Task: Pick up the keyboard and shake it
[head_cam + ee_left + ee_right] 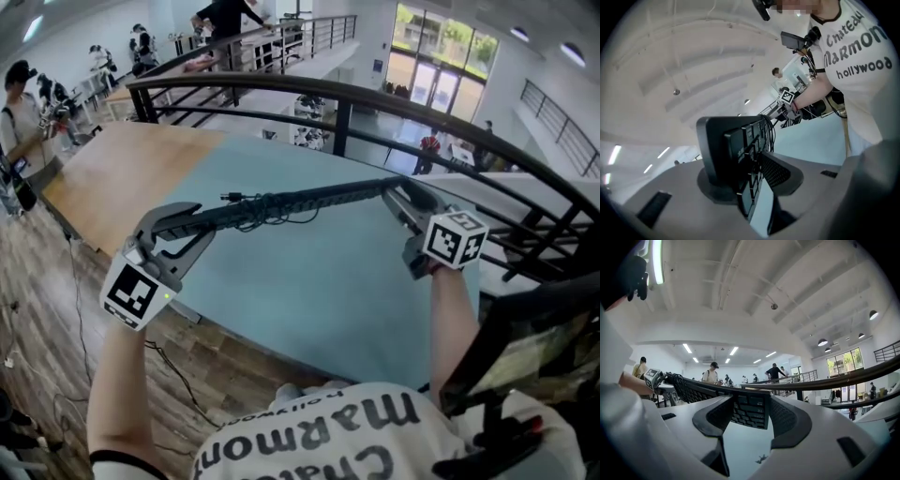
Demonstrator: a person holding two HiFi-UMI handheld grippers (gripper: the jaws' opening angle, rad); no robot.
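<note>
Holds black keyboard (309,200) in the air above blue bench (319,291), left tool (178,225) and right tool (401,195) clamped on opposite ends, apparently for balanced, free shaking.

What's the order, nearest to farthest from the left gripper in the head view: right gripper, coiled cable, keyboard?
1. keyboard: its left end is clamped by the left gripper.
2. coiled cable: bundled against the keyboard, left of its middle.
3. right gripper: at the keyboard's far right end, gripping it.
</note>
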